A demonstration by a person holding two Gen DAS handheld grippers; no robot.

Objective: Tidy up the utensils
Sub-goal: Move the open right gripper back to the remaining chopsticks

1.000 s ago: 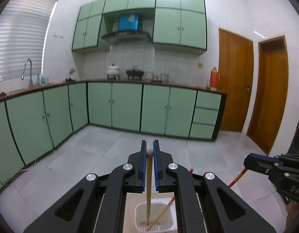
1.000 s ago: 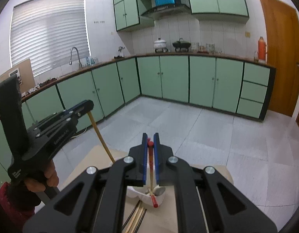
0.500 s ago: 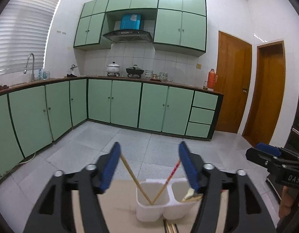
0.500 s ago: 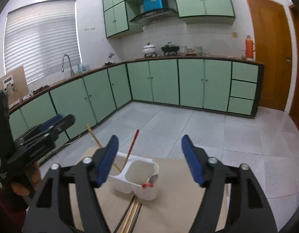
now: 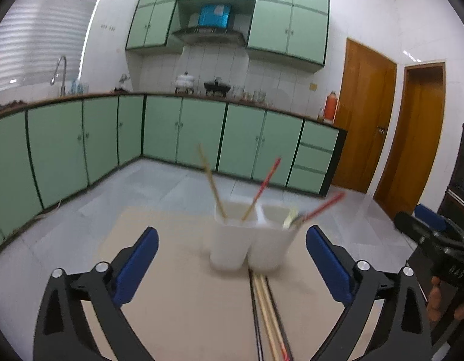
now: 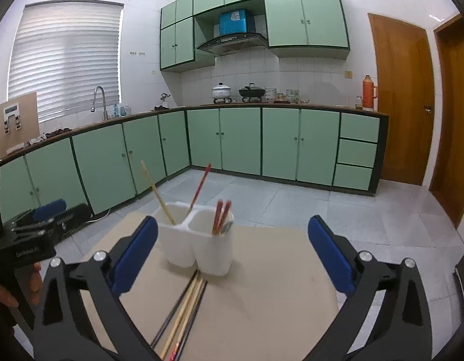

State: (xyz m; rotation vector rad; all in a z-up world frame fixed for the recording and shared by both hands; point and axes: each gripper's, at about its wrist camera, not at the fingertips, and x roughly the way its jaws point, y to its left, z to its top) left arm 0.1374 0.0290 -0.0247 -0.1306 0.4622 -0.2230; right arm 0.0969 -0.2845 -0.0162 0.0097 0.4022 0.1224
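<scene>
A white two-compartment utensil holder (image 5: 250, 243) (image 6: 199, 240) stands on a tan table. Its left compartment holds a wooden chopstick (image 6: 158, 194) and a red-tipped chopstick (image 6: 199, 186). Its right compartment holds red-handled utensils (image 6: 221, 216) and a spoon. Several loose chopsticks (image 5: 269, 313) (image 6: 184, 313) lie on the table in front of the holder. My left gripper (image 5: 232, 264) is open and empty, short of the holder. My right gripper (image 6: 232, 255) is open and empty, also short of the holder. The right gripper also shows in the left wrist view (image 5: 430, 234), and the left gripper shows in the right wrist view (image 6: 36, 225).
The tan table (image 6: 277, 270) stands in a kitchen with green cabinets (image 6: 241, 141), a tiled floor and wooden doors (image 6: 400, 102) at the right. The table's far edge lies just behind the holder.
Both grippers opened and let go of their utensils, which now stand in the holder. Both grippers have pulled back and lowered toward the table.
</scene>
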